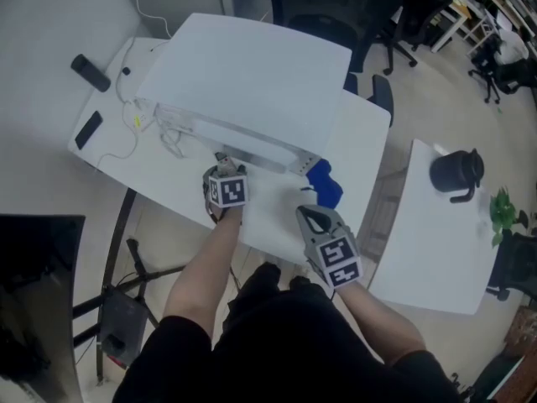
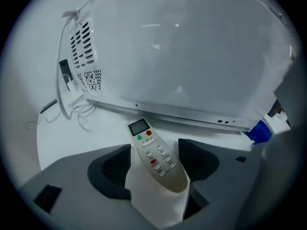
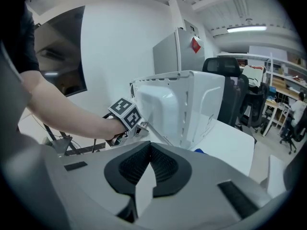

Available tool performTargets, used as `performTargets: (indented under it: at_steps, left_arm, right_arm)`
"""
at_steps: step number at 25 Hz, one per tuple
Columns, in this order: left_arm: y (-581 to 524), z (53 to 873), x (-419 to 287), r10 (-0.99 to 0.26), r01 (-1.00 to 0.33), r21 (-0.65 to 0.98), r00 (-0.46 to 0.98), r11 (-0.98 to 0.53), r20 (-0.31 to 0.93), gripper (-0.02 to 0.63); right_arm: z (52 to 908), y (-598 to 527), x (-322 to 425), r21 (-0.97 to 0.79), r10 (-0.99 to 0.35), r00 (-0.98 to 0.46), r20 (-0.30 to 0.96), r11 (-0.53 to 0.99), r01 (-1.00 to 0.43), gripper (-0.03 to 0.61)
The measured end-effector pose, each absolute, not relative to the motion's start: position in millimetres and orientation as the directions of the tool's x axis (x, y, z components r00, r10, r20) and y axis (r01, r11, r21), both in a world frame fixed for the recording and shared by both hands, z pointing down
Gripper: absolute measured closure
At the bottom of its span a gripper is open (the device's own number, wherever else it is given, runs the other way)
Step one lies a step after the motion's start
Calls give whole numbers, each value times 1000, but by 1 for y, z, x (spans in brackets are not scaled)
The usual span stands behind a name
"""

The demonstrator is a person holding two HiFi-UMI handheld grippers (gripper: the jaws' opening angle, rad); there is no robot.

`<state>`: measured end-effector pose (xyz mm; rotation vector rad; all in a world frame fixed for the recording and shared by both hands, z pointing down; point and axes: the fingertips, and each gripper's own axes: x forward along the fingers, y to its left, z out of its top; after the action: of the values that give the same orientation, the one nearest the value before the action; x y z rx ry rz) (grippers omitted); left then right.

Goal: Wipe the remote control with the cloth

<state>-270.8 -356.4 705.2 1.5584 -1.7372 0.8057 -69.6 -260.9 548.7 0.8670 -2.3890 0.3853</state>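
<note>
A: Where's the remote control (image 2: 153,155)?
B: On the table (image 1: 270,218) near its front edge, between the left gripper's (image 2: 155,149) spread jaws, not pinched.
A: And the right gripper (image 3: 149,150)?
B: Pressed together, empty. The blue cloth (image 1: 325,183) lies toward the table's right edge.

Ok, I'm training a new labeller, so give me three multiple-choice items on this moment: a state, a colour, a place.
1. How do the jaws of the right gripper stand? A. wide apart B. half open C. shut together
2. What colour is the cloth? A. red B. blue C. green
3. Where is the remote control? A. under the cloth B. between the jaws of the left gripper C. in the right gripper
Answers: C, its pads meet; B, plainly blue in the head view; B, the left gripper view shows it between the parted jaws.
</note>
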Motion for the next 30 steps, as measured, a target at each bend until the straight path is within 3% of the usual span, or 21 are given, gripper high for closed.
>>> performTargets:
  at_steps: [8, 14, 19, 23, 26, 30]
  left_arm:
    - [-356, 708, -274, -574, -994, -40, -92, 103, 813, 377]
    - [-337, 697, -287, -588, -992, -92, -127, 89, 799, 394]
    - [-315, 672, -272, -655, -996, -84, -68, 8, 752, 394]
    - [-291, 645, -244, -695, -992, -77, 12, -96, 719, 394]
    - [-274, 628, -223, -711, -980, -89, 65, -178, 700, 394]
    - [-260, 611, -197, -724, -945, -143, 124, -295, 679, 394]
  right_arm:
    - [560, -288, -54, -79, -499, -620, 605, 737, -671, 571]
    - [577, -310, -29, -35, -536, -566, 626, 706, -707, 571]
    - [594, -329, -7, 22, -561, -505, 656, 683, -730, 568]
    - [617, -336, 1, 61, -545, -470, 694, 695, -716, 507]
    - [640, -341, 7, 92, -529, -427, 733, 700, -708, 407]
    - [671, -350, 12, 126, -503, -363, 785, 702, -701, 356]
